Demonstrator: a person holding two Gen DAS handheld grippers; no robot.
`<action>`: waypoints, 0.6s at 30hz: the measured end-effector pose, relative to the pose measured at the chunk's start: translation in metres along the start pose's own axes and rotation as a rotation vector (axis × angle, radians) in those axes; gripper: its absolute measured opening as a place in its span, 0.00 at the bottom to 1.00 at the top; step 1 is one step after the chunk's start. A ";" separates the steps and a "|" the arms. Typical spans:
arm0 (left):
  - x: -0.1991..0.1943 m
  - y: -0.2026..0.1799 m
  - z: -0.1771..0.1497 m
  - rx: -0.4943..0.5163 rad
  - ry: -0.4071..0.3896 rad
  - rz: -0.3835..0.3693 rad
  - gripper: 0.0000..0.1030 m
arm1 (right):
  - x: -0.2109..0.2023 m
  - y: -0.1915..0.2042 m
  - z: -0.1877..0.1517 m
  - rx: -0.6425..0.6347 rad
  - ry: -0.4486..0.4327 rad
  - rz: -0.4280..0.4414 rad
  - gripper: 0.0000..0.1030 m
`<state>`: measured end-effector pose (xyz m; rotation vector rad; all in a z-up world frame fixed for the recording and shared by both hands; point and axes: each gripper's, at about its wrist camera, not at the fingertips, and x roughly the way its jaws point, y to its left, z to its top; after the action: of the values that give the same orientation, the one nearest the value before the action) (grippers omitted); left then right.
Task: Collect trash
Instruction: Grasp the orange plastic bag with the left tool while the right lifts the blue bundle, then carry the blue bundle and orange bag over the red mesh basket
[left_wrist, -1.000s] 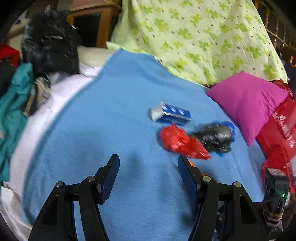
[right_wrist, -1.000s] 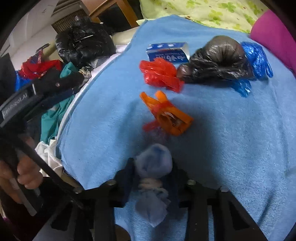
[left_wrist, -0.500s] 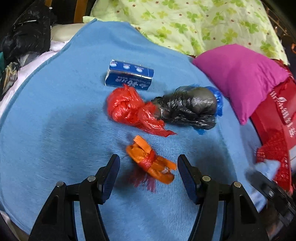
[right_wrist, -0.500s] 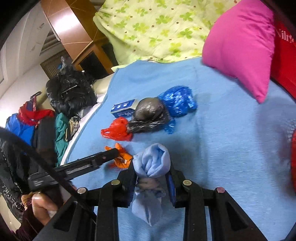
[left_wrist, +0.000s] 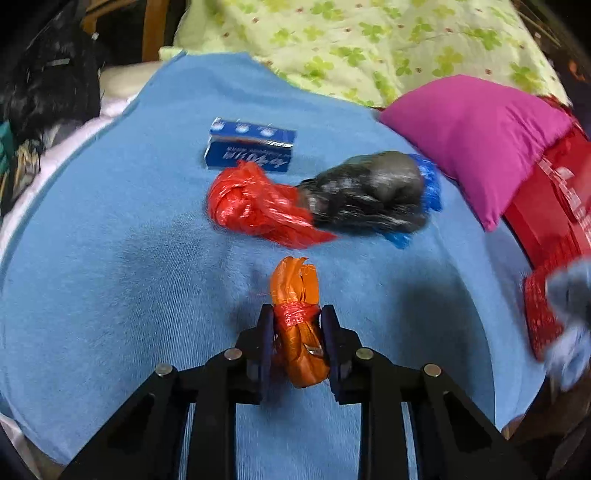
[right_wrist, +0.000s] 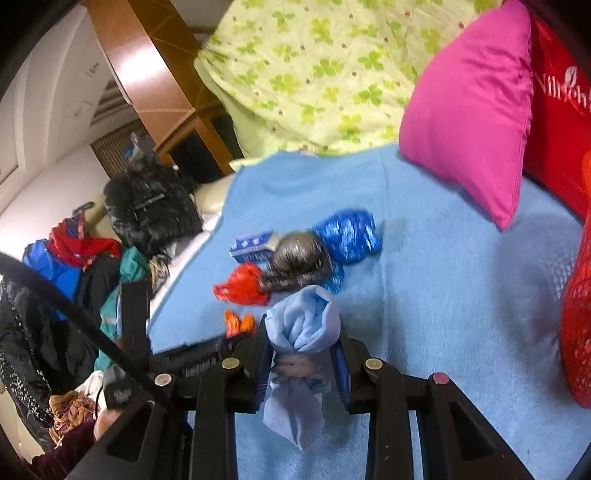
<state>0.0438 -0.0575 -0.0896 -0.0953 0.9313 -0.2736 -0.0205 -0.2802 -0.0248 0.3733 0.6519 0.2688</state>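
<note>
On the blue blanket (left_wrist: 110, 258) the left gripper (left_wrist: 297, 332) is closing its jaws around a knotted orange plastic bag (left_wrist: 297, 321), the pads already against its sides near the red tie. Just beyond it lie a crumpled red plastic bag (left_wrist: 251, 206), touching a black plastic bag (left_wrist: 365, 195) with a blue plastic bag (left_wrist: 428, 181) tucked behind, and a blue carton (left_wrist: 251, 149) further back. The right gripper (right_wrist: 303, 354) is clamped on a knotted light-blue bundle (right_wrist: 303, 325), held above the blanket, near the red mesh bag (right_wrist: 576, 332) at the right edge. A pink pillow (right_wrist: 469, 107) leans beside a green clover-print quilt (right_wrist: 314, 66).
</note>
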 end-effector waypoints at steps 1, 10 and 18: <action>-0.005 -0.003 -0.003 0.010 -0.011 0.001 0.26 | -0.007 0.001 0.002 -0.006 -0.027 0.000 0.31; -0.069 -0.041 0.001 0.093 -0.166 -0.018 0.26 | -0.055 -0.010 0.015 -0.009 -0.200 -0.051 0.31; -0.109 -0.096 0.019 0.217 -0.307 -0.032 0.26 | -0.093 -0.024 0.024 0.013 -0.328 -0.093 0.31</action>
<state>-0.0209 -0.1204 0.0261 0.0470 0.5917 -0.3763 -0.0730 -0.3413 0.0322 0.3880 0.3473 0.1103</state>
